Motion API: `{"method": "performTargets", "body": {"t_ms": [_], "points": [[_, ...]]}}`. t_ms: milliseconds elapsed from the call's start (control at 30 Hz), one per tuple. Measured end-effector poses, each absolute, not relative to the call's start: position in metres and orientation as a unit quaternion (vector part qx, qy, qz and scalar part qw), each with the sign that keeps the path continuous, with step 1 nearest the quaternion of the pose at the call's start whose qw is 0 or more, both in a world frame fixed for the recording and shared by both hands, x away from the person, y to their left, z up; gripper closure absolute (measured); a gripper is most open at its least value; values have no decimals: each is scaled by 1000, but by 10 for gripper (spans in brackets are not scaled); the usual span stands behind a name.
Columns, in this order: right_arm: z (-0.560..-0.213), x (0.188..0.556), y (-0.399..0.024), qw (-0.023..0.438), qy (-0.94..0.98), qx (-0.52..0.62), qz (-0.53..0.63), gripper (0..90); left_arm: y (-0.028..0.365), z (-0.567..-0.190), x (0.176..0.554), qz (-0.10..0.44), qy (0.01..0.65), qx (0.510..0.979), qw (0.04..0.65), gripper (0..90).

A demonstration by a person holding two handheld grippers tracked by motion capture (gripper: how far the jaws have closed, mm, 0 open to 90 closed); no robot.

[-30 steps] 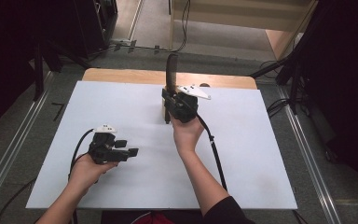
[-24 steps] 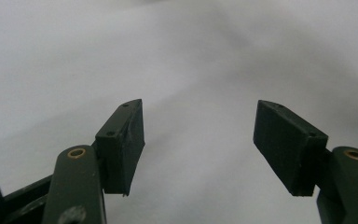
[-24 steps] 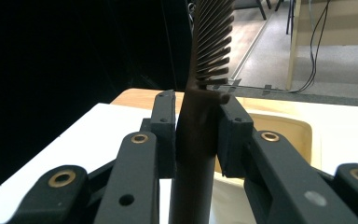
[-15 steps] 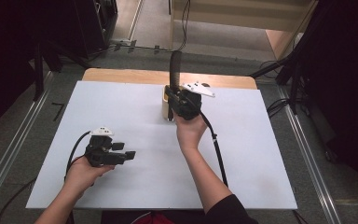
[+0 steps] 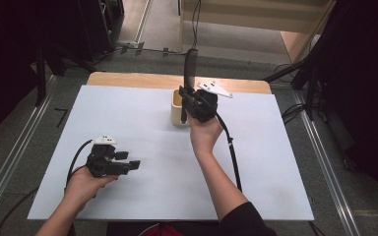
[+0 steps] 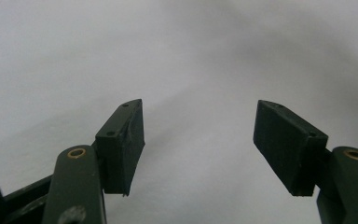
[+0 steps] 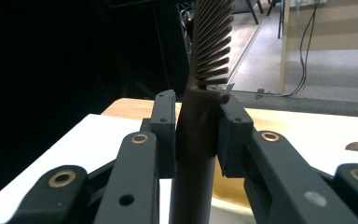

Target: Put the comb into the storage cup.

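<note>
While the right gripper (image 5: 188,101) clamps its fingers on the dark comb (image 7: 200,116) — upright, just above the beige cup (image 5: 178,109) — the left gripper (image 5: 128,164) rests well apart from that cup, fingers wide, on the white bench (image 5: 285,162).

Two grippers: the left gripper (image 5: 134,164) near the table's (image 5: 285,162) front left corner and the right gripper (image 5: 183,101) toward its back edge. One dark comb (image 5: 191,66) stands upright. One cream cup (image 5: 177,108) rests on the table. One table.
</note>
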State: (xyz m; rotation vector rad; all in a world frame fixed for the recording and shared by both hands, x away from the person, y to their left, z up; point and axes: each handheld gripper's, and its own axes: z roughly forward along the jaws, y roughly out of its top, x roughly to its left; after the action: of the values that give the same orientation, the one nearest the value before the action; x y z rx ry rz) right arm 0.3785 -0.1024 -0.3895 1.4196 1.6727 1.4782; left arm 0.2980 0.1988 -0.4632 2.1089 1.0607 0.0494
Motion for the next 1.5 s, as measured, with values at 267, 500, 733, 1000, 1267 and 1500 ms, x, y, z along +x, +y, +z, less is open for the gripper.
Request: {"method": "performTargets", "body": {"t_ms": [267, 500, 733, 1000, 1267, 1500], "points": [[-385, 382, -108, 247, 612, 522, 541, 701, 200, -463, 298, 18, 414, 827, 379, 350], [-384, 388, -110, 246, 609, 529, 537, 701, 203, -464, 296, 17, 413, 828, 379, 350], [-377, 399, -108, 254, 611, 527, 533, 701, 206, -464, 295, 17, 417, 825, 382, 350], [-372, 415, -103, 255, 613, 526, 532, 701, 207, -465, 295, 13, 417, 825, 382, 350], [-370, 430, -103, 253, 612, 531, 529, 700, 208, -466, 296, 12, 417, 824, 384, 350], [-369, 443, -107, 257, 609, 538, 523, 701, 207, -467, 296, 11, 413, 827, 381, 350]]}}
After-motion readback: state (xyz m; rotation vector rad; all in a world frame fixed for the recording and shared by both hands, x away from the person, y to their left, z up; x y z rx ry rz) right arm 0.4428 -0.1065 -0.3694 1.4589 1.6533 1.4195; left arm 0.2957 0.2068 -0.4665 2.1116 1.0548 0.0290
